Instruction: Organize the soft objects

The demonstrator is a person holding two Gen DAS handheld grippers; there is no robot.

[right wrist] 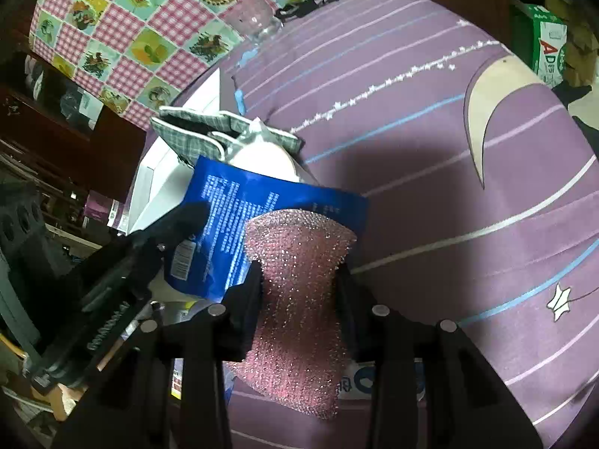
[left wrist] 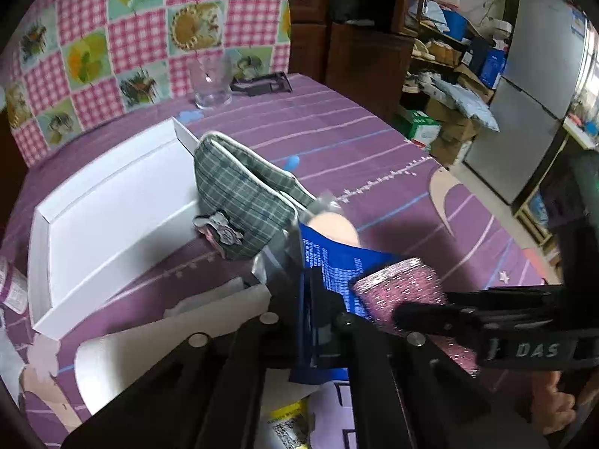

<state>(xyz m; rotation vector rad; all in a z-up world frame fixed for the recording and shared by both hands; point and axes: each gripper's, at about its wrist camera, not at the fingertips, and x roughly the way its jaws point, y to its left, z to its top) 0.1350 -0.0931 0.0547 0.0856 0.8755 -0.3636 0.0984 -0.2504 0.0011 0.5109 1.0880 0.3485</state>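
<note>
The pink glittery sponge (right wrist: 299, 299) sits squeezed at its waist in the right hand-held gripper (right wrist: 299, 273), above the purple desk (right wrist: 449, 187). At its ten o'clock the left hand-held gripper (left wrist: 305, 280) is pinched shut on the blue packet (right wrist: 239, 202). Best hold both firm and lift toward the white box (left wrist: 112, 202) without letting them snag on the plaid pouch (left wrist: 239, 187).

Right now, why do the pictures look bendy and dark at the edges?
Left wrist view: fisheye lens curves the white tray and the fridge, and the corners go black. Right wrist view: stripes on the purple tablecloth bow, and a big shadow falls beyond the pink sponge.
</note>
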